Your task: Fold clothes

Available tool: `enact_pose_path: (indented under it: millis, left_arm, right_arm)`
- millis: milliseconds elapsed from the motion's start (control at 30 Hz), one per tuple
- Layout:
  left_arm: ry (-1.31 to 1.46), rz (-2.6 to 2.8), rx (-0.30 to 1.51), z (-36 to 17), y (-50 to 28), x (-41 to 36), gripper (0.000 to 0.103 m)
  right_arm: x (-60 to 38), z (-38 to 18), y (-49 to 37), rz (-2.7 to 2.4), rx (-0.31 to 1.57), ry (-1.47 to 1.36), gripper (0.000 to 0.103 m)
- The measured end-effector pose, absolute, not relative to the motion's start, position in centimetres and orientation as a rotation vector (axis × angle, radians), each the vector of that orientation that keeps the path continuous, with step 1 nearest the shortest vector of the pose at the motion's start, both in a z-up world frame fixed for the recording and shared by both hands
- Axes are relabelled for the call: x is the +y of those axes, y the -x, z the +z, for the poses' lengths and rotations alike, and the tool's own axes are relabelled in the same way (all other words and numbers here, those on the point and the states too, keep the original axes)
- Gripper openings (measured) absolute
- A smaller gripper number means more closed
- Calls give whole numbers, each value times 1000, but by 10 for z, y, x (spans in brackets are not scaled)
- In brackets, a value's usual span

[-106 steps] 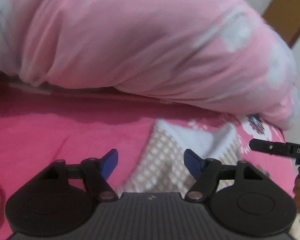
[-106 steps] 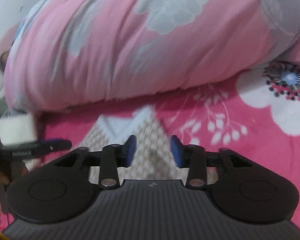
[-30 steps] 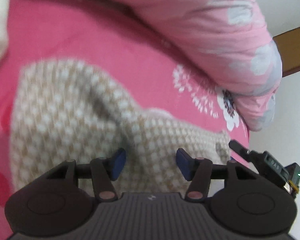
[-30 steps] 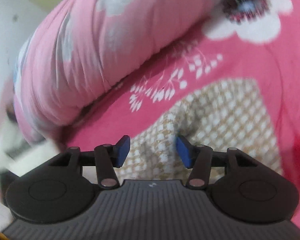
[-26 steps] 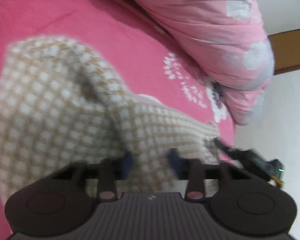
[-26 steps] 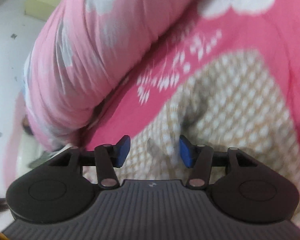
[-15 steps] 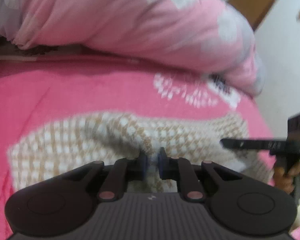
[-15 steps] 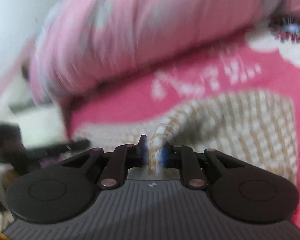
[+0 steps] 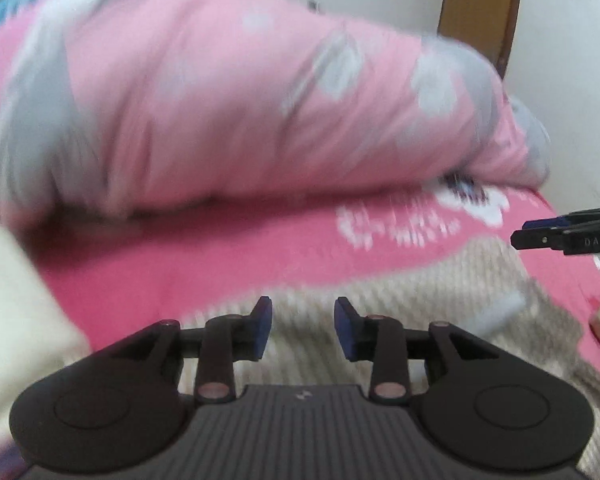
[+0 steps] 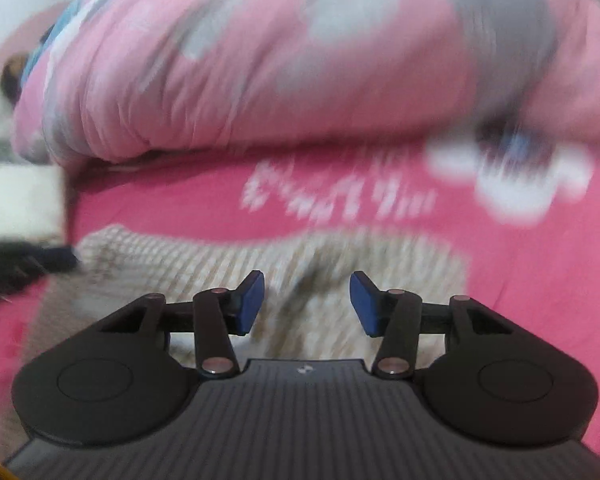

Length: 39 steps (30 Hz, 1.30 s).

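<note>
Half a second back both tongs pinched ridges of the checked garment; now both have let go and lifted. Left tongs [image 9: 303, 322]: jaws opening, blue pads apart, nothing between them, fabric lying below. Right tongs [image 10: 307, 304]: same, jaws opening, pads clear of the cloth. Checked garment [image 10: 204, 256] lies flat on the pink bed sheet [image 10: 160, 208], near edge under both tools, spanning left to right. Rolled pink quilt [image 9: 220, 112] lies on the far side. Wooden door frame [image 9: 480, 8] at far right. Views blurred.
</note>
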<state>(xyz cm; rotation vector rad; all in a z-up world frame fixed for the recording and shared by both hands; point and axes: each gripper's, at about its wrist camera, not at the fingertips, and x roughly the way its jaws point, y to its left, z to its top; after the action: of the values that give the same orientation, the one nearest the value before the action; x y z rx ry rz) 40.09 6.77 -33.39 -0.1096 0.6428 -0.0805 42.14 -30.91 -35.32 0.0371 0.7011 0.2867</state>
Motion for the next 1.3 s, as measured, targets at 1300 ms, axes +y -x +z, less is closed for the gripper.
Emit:
enact_pose_path:
  millis: [1300]
  left_arm:
    - [-305,-271,737,-390,-398,2,75]
  right_arm:
    - [-277,-415,-388,377,767,218,29]
